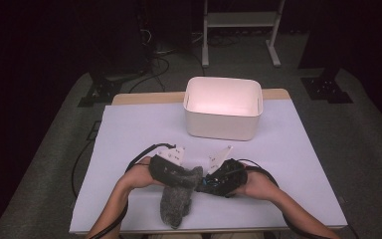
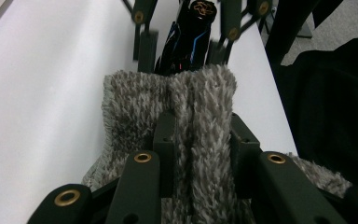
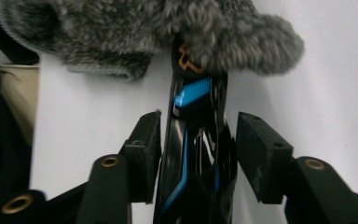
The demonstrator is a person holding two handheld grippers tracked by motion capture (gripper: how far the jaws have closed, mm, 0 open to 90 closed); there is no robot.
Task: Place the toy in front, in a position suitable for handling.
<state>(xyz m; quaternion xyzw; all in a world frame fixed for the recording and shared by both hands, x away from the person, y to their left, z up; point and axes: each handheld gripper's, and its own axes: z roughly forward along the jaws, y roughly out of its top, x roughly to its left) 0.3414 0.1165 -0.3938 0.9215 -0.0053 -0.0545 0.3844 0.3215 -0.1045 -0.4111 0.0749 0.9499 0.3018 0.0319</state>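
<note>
A grey fuzzy sock (image 1: 178, 199) lies at the table's near edge, its open end lifted toward the middle. My left gripper (image 1: 185, 177) comes from the left and is shut on a fold of the sock's cuff (image 2: 191, 112); both pads press into the pile. A glossy black object (image 3: 196, 140) with blue stripes and an orange logo pokes its tip into the sock's mouth (image 3: 205, 42). My right gripper (image 3: 198, 135) straddles this object (image 2: 186, 42), jaws apart: one pad rests against it, and a narrow gap shows at the other.
A white rectangular bin (image 1: 223, 127) stands empty at the table's far middle. The white table cover (image 1: 144, 129) is bare to the left and right of my hands. A pale metal frame (image 1: 241, 20) and cables stand on the floor beyond the table.
</note>
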